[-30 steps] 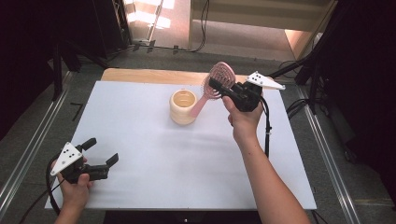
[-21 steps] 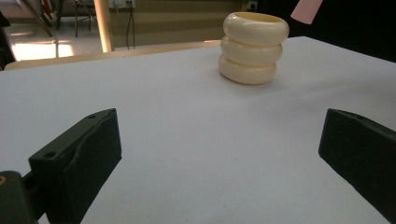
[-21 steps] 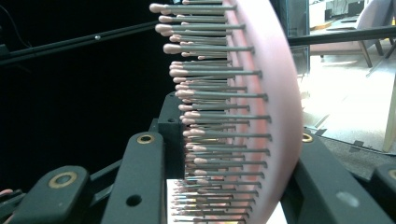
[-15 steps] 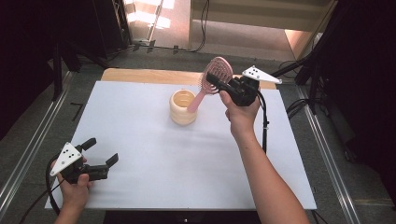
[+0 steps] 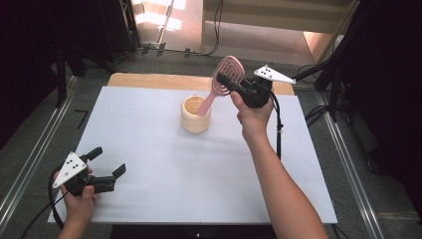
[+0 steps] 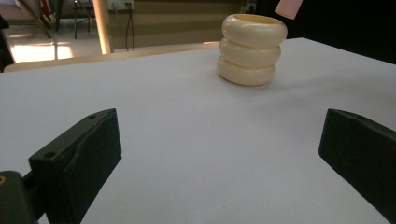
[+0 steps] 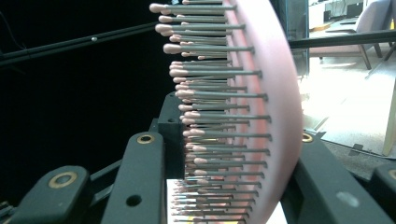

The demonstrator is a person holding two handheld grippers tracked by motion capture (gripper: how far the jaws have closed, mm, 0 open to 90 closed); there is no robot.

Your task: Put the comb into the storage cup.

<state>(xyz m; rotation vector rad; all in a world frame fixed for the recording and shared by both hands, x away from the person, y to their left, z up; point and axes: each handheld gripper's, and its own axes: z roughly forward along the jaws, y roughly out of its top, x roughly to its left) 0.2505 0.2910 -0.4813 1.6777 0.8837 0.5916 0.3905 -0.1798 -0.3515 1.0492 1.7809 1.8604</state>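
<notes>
Hairbrush [image 5: 221, 88]: pink, held by its bristled head in the right gripper [image 5: 230, 84], handle tip angled down into the mouth of the cream ribbed cup [image 5: 195, 115] on the white surface [image 5: 164, 169].
Right fingers: clamped on the brush head, bristles against one finger, pink back against the other, seen in the right gripper view [image 7: 219, 186].
Left gripper [image 5: 110, 167]: low at the near-left corner, fingers spread wide, holding nothing.
Progress: likely dropping the brush into the cup; handle entering, not seated, release left.
Change: brush head has risen and swung more upright over the cup; left gripper unchanged.
</notes>
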